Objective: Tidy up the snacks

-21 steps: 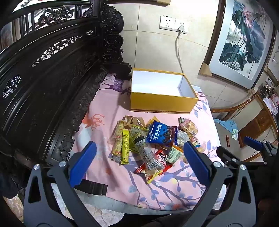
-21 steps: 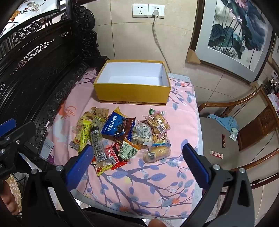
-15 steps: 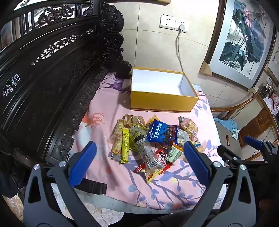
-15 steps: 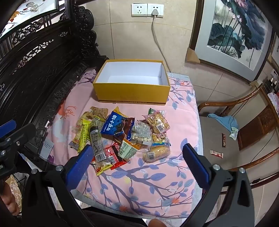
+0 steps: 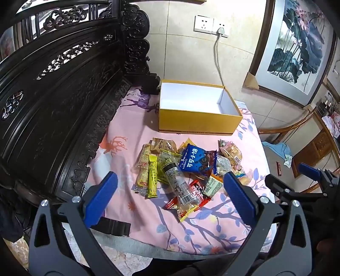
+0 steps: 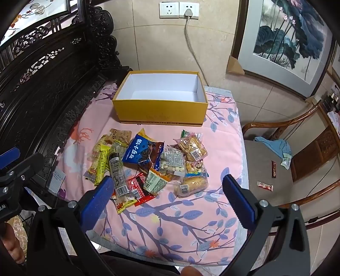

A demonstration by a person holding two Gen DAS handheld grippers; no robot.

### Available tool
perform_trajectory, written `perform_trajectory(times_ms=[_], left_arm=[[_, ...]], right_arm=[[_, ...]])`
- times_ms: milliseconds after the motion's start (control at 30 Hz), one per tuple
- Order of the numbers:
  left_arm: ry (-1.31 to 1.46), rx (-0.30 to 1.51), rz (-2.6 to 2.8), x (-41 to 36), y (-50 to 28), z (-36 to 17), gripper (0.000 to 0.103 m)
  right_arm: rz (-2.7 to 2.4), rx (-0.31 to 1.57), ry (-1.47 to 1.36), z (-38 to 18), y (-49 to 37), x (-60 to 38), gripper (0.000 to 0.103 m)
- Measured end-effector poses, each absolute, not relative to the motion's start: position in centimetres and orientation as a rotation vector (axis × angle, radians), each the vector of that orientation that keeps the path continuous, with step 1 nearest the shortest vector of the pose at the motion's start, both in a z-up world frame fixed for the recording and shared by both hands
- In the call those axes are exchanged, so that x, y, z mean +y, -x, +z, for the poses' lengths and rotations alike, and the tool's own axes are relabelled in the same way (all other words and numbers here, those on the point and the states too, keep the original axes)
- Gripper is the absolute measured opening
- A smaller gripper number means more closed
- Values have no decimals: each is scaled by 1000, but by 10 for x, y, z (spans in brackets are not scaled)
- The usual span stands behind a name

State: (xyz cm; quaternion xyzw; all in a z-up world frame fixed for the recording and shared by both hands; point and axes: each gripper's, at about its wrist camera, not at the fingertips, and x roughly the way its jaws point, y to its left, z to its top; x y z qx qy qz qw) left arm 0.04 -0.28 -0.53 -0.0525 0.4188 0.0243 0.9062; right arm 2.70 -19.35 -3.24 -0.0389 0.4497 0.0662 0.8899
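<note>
A heap of several snack packets (image 5: 187,169) (image 6: 148,165) lies on a pink flowered cushion (image 5: 131,125) (image 6: 221,144); a blue biscuit bag (image 5: 195,160) (image 6: 141,152) tops it, with a long clear tube pack (image 5: 178,184) (image 6: 118,172) in front. Behind the heap stands an empty yellow box (image 5: 197,122) (image 6: 161,113) with a white inside. My left gripper (image 5: 170,178) hovers open above the heap's near edge, nothing between its blue pads. My right gripper (image 6: 166,181) is open too, held over the heap's front; it also shows at the right of the left wrist view (image 5: 297,178).
A dark carved wooden seat back (image 5: 55,89) (image 6: 42,80) runs along the left. A wooden chair (image 6: 297,148) to the right holds a blue cloth (image 6: 274,145) and two small wrappers. A tiled wall with sockets (image 6: 178,9) and a framed painting (image 6: 286,36) is behind.
Both views have crept slightly closer to the snack heap; nothing on the cushion has moved and both grippers stay open.
</note>
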Motion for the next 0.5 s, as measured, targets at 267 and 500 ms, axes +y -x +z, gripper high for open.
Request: perform_trajectory(times_ms=[267, 500], left_arm=[[105, 870, 54, -4, -1, -5, 101], [104, 872, 55, -5, -2, -5, 101]], right_arm=[[137, 938, 79, -32, -28, -193, 102], [138, 942, 80, -34, -30, -193, 102]])
